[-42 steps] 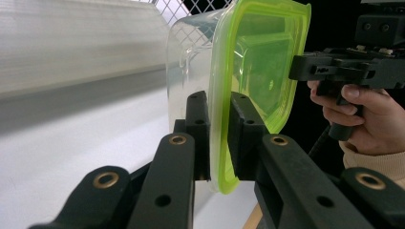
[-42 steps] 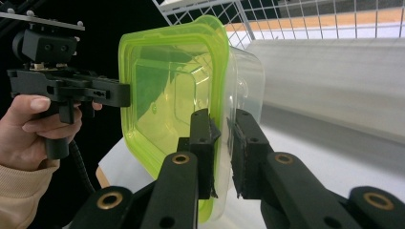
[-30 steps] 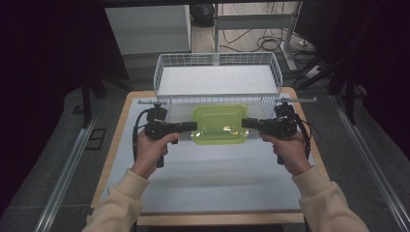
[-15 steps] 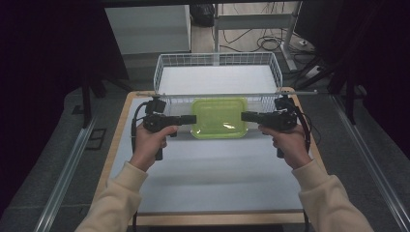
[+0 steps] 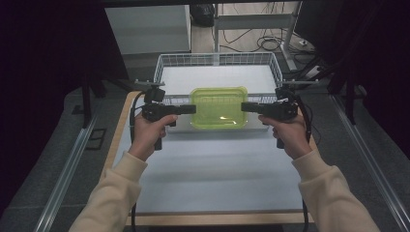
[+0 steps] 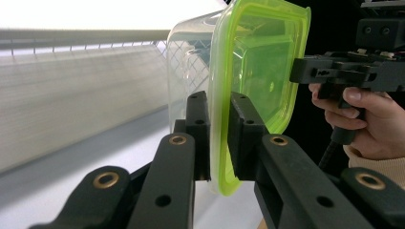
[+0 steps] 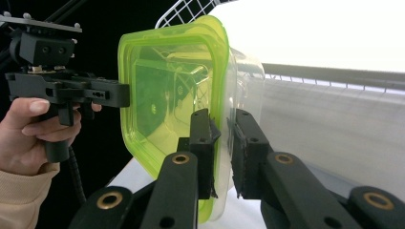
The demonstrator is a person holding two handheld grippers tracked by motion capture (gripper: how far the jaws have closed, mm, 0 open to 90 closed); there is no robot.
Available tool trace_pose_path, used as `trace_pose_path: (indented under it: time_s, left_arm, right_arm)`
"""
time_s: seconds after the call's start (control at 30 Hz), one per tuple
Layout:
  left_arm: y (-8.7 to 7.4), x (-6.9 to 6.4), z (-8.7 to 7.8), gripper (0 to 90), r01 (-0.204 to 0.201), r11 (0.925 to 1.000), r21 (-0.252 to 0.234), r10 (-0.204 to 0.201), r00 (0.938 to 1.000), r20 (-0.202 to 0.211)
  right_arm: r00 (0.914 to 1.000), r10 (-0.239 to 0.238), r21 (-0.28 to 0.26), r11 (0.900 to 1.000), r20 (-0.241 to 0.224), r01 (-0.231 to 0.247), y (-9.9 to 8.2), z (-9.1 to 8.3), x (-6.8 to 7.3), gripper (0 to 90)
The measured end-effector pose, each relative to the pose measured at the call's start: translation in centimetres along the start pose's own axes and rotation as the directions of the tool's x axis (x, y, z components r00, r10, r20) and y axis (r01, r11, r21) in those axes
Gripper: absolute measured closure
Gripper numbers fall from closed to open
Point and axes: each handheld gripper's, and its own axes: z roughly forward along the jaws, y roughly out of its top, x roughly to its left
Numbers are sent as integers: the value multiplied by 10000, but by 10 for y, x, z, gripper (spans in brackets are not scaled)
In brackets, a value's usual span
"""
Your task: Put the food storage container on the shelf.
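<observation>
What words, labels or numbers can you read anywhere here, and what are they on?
None can be read.
The green lid of the clear container has a small round embossed mark, too blurred to read.
The wire basket and both grippers bear no lettering that shows.

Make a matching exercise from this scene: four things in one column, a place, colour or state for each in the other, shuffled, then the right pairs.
Things:
1. lid
2. wire basket
3. left gripper
4. table

Descriptions:
A. white mesh, at the table's far end
B. translucent green, on a clear container
C. fingers clamped on the container's rim, at the left in the high view
D. pale top with a wooden edge

Pairs: 1-B, 2-A, 3-C, 4-D
</observation>
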Motion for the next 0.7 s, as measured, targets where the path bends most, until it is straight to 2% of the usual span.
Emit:
trace_pose_path:
  time_s: [0.37,0.7]
  left_arm:
    - [22,3,-1,809,-22,10000,-74,22,10000,-12]
    - [38,11,4,809,104,9999,-89,-105,9999,-83]
  right_arm:
    - [9999,-37,-87,10000,102,37,22,3,0,806]
    - [9998,90,-69,9999,177,-89,38,11,-9,806]
